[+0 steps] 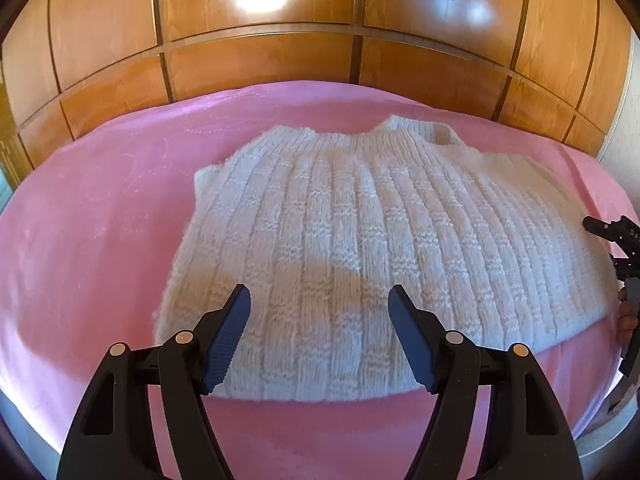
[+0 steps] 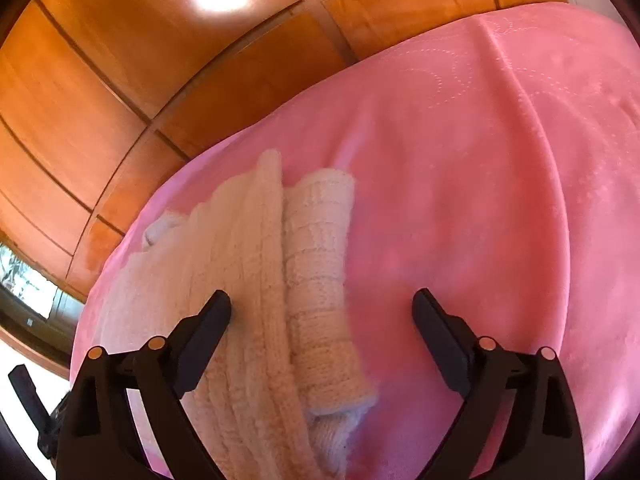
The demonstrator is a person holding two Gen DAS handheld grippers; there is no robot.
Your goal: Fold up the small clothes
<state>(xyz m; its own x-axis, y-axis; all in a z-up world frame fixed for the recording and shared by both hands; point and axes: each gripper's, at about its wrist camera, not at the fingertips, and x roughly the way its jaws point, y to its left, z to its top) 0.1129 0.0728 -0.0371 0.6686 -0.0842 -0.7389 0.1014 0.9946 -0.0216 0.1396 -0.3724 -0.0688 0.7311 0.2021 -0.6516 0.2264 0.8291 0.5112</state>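
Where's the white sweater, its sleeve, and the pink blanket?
white sweater [image 1: 360,240]: left wrist view, middle of the knitted body.
sleeve [image 2: 320,280]: right wrist view, middle of the sleeve lying beside the body.
pink blanket [image 2: 500,200]: right wrist view, bare part right of the sleeve.

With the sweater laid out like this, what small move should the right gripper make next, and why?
Probably lower the right gripper and close on the sleeve. Its jaws stand wide open and empty above that sleeve, which lies beside the white knit sweater body on the pink blanket, not yet folded across it.
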